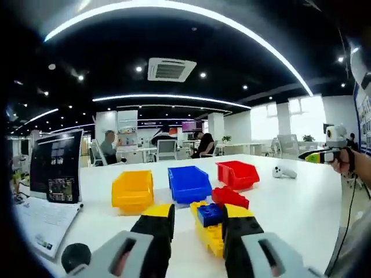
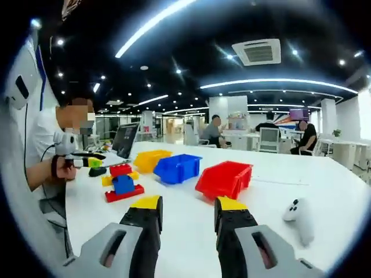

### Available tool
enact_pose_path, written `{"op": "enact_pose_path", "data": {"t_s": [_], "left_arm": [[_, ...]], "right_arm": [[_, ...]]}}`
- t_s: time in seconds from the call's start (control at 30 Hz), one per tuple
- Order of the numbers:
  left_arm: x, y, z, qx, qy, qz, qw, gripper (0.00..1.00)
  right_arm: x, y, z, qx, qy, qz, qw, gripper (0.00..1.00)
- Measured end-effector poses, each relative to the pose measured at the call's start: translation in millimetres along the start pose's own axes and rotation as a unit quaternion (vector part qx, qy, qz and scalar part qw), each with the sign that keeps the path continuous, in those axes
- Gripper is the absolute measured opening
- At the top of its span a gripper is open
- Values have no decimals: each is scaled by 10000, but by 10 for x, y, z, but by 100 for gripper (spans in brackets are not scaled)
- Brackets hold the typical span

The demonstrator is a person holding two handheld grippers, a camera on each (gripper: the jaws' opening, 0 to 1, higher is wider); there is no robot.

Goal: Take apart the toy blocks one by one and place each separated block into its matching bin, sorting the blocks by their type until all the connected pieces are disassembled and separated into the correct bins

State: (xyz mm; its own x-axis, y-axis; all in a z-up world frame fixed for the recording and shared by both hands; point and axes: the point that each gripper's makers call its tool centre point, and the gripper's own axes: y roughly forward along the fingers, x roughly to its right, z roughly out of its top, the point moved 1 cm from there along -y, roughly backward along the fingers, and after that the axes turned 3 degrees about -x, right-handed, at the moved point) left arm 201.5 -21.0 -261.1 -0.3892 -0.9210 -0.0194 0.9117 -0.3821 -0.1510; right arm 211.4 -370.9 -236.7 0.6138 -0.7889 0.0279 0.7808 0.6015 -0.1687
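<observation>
White tabletop (image 1: 301, 208) carries the stacked toy blocks (image 1: 219, 223) at the left gripper's (image 1: 197, 223) twelve o'clock, between its parted jaws, while the right gripper (image 2: 186, 217) is held open, empty; rigid, light, slick plastic is judged best pinched across flat sides.

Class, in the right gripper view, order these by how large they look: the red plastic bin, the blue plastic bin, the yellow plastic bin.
1. Red plastic bin, largest, though nearest the camera.
2. Blue plastic bin.
3. Yellow plastic bin, smallest and farthest away.
The true sizes may match.
</observation>
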Motion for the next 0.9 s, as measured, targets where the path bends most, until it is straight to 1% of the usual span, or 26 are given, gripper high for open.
{"op": "enact_pose_path", "data": {"t_s": [0.1,0.2,0.33,0.4,0.43,0.5,0.6,0.7,0.77,0.83,0.87,0.9], "left_arm": [[-68,-15,11,46,-59,77,9999,34],[-119,-27,14,71,-115,118,9998,34],[-140,-35,-24,28,-187,108,9998,34],[-127,-35,-54,1,-178,98,9998,34],[-123,-33,-98,-100,-25,144,9998,34],[-77,-32,-146,-215,120,70,9997,34],[-15,-44,-171,-243,137,-115,9995,34],[-9,-44,-185,-253,150,-165,9994,34],[-24,-39,-179,-231,103,-173,9995,34],[-36,-38,-150,-144,40,-230,9996,34],[-47,-34,-145,-136,25,-240,9996,34],[-66,-23,-142,-141,15,-233,9996,34]], "right_arm": [[-27,16,2,-22,-45,42,10000,37],[4,20,-8,-24,-60,87,9999,37],[-8,21,-33,-42,47,131,9999,37],[-14,21,-48,-33,128,161,9998,37],[-20,24,-55,-39,137,168,9998,37],[-30,35,-67,-81,105,169,9998,37],[-73,69,-55,-94,99,253,9996,37],[-161,141,-56,-147,-22,396,9991,37],[-303,242,-42,-257,-356,606,9972,37],[-487,380,35,-263,-816,802,9931,37],[-593,447,78,-238,-1070,927,9896,37],[-712,520,133,-152,-1383,1062,9846,37]]}}
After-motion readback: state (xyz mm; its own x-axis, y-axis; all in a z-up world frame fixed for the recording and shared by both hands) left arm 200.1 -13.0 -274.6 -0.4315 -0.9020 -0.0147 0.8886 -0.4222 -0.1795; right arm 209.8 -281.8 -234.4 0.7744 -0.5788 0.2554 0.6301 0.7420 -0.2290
